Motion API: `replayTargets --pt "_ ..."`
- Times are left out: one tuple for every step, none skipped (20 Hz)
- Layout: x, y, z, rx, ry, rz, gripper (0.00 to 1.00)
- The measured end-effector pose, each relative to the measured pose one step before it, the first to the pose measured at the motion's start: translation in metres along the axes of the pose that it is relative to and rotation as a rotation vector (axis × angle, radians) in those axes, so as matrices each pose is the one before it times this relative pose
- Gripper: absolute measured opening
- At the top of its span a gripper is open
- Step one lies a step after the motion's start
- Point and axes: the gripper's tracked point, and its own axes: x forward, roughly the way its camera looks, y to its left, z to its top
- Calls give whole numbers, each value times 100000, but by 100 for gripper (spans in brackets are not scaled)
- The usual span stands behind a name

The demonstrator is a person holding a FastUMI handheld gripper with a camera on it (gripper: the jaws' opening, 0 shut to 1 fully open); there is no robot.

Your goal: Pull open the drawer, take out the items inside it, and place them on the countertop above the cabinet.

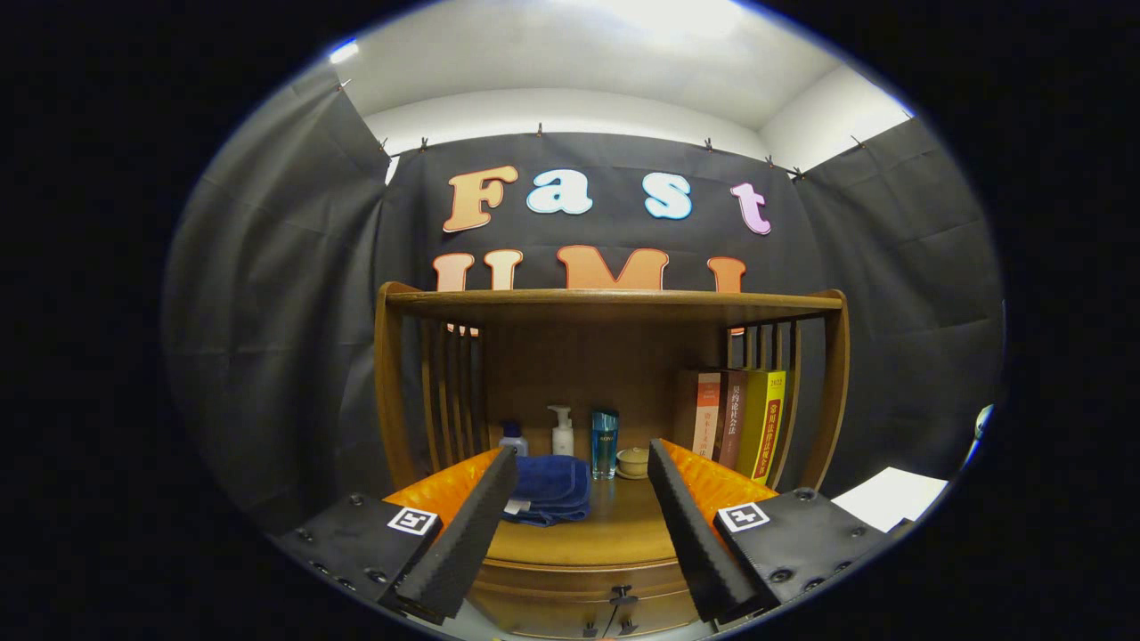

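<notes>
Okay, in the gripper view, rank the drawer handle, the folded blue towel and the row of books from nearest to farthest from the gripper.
The gripper is open, fingers spread above the cabinet front.
1. Drawer handle: between the fingertips, on the drawer front below the countertop.
2. Blue towel: on the countertop, just ahead, beside the left finger.
3. Books: standing at the back right of the shelf.

- The gripper is held wide open, nothing between its fingers; the drawer front with its handle lies unobstructed just below them.
- The countertop is bare at its front middle.
- Its left part is taken by a folded towel.
- The back is blocked by bottles, a jar and books.
- Headroom is limited by the shelf above.
</notes>
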Motion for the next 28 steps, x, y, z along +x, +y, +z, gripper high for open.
replayTargets --pt "-25 -105 -545 638 208 -138 99" --pt "-70 -205 -572 774 573 -184 99" --pt "24 -114 -913 730 729 -45 99" --pt "17 -199 -952 198 607 -127 99" --pt "-47 -270 -1088 -439 331 -365 99" --pt "-231 -414 -1133 -723 524 -703 99" --pt "-76 -329 -1432 -586 817 -565 99" --pt "-89 -233 -1569 -186 1134 -442 99" --pt "-45 -336 -1713 268 1388 -629 99" --pt "-232 -360 -1765 485 1580 -621 99" --pt "-44 -312 -1675 489 1574 -652 99" --pt "-55 -392 -1709 644 1339 -558 99" --pt "157 -388 -1651 620 1329 -675 99" --pt "105 -507 -1545 414 1537 -565 99" --pt "122 -449 -1294 235 1025 -678 99" --pt "39 -275 -959 45 467 -749 99" --pt "260 -329 -1081 -524 178 -463 99" --pt "303 -350 -1231 -971 604 -314 99" --pt "326 -292 -1206 -1422 713 -262 99" --pt "187 -326 -1244 -1634 1596 -237 99" --pt "241 -290 -1573 -1243 1931 -203 99" --pt "341 -232 -1300 -604 1736 -284 99" --pt "453 -224 -1013 -117 1443 -139 99" --pt "254 -332 -962 -129 1623 -832 99" --pt "307 -197 -880 281 1639 -185 99" --pt "289 -90 -754 712 1474 133 99" --pt "348 -137 -779 658 1598 162 99" --pt "168 -168 -766 204 1993 -255 99"
